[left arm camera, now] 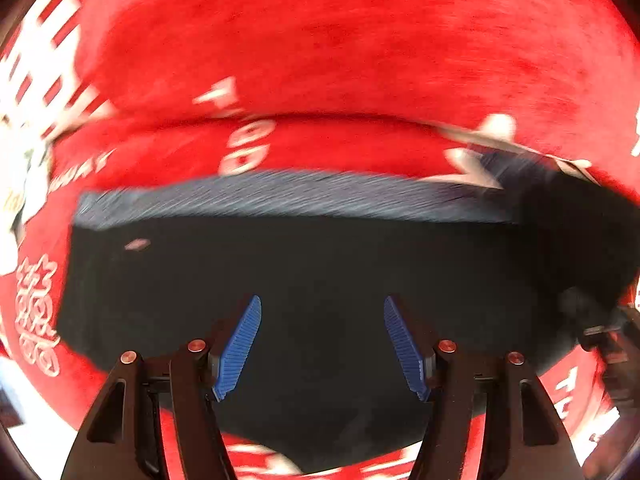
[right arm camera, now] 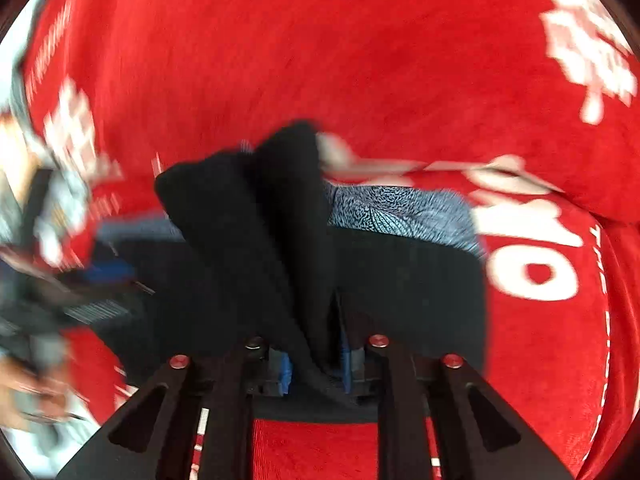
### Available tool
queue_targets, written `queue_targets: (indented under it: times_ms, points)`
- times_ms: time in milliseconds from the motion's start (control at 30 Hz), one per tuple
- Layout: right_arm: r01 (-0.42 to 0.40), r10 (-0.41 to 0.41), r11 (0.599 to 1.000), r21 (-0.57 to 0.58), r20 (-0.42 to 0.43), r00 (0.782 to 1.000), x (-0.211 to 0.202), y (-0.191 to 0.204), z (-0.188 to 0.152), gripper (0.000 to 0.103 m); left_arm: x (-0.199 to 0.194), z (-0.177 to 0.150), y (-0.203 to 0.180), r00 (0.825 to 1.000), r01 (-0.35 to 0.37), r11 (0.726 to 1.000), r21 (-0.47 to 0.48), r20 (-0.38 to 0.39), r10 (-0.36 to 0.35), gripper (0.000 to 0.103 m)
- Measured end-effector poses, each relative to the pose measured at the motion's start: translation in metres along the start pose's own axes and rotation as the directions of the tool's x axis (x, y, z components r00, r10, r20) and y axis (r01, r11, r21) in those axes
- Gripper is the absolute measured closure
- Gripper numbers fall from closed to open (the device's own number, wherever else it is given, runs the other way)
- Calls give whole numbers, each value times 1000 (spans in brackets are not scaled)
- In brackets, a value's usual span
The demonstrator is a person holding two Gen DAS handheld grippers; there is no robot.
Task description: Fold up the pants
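Pants (left arm camera: 304, 280), black with a blue-grey patterned lining showing along the far edge, lie spread on a red blanket (left arm camera: 360, 48) printed with white lettering. From the left wrist view, the left hand-held gripper (left arm camera: 322, 348) hangs directly over the black cloth, its blue pads well apart and nothing between them. The cloth beneath it looks flat, apparently already doubled.

From the right wrist view, the right hand-held gripper (right arm camera: 316, 372) stands at a narrow setting with a fold of the pants (right arm camera: 256, 216) rising between its blue pads and draping away over the flat part of the pants; whether the pads press on it cannot be told. I judge the folding partly done, with this raised flap yet to be laid down and smoothed. No containers appear in either view.
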State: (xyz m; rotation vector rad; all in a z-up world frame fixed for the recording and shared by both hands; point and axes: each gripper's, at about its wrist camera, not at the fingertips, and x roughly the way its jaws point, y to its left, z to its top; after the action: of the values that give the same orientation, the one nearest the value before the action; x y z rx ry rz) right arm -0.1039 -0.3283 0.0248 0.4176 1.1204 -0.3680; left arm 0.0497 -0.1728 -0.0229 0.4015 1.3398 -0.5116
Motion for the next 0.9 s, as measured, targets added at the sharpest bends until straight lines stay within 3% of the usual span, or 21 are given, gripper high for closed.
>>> queue_targets:
  times_ms: [67, 100, 133, 200, 267, 400, 500, 567, 700, 900]
  points:
    - [110, -117, 989, -100, -66, 991, 36, 33, -14, 69, -4, -9, 30, 1000, -12, 1000, -14, -12, 12, 37]
    - [211, -225, 961, -181, -60, 973, 48, 52, -22, 66, -7, -12, 45, 1000, -16, 1000, -21, -17, 15, 37]
    - [265, -279, 936, -232, -29, 960, 49, 60, -27, 58, -11, -16, 56, 1000, -15, 1000, -27, -19, 14, 37]
    - [311, -332, 902, -298, -21, 943, 49, 79, -30, 48, -15, -19, 71, 1000, -14, 999, -38, -20, 13, 37]
    - [305, -334, 893, -331, -33, 942, 47, 93, -29, 40, -14, -22, 85, 1000, -11, 998, -55, -27, 9, 36]
    - [241, -283, 875, -419, -40, 958, 35, 116, -30, 40, -20, -23, 103, 999, 7, 996, -94, -30, -10, 36]
    - [140, -182, 906, -400, -68, 981, 20, 121, -31, 39, -16, -18, 98, 999, 22, 995, -93, -33, -25, 36]
    - [36, -69, 952, -305, -96, 993, 4, 113, -29, 39, -15, -14, 89, 999, 29, 996, -79, -32, -32, 36]
    - [-66, 56, 993, -101, -99, 994, -17, 75, -18, 39, -18, -11, 70, 997, 64, 997, -43, -42, -66, 36]
    - [-77, 88, 990, 115, -95, 992, -30, 14, -15, 39, -19, -7, 32, 991, 118, 992, 45, -64, -115, 34]
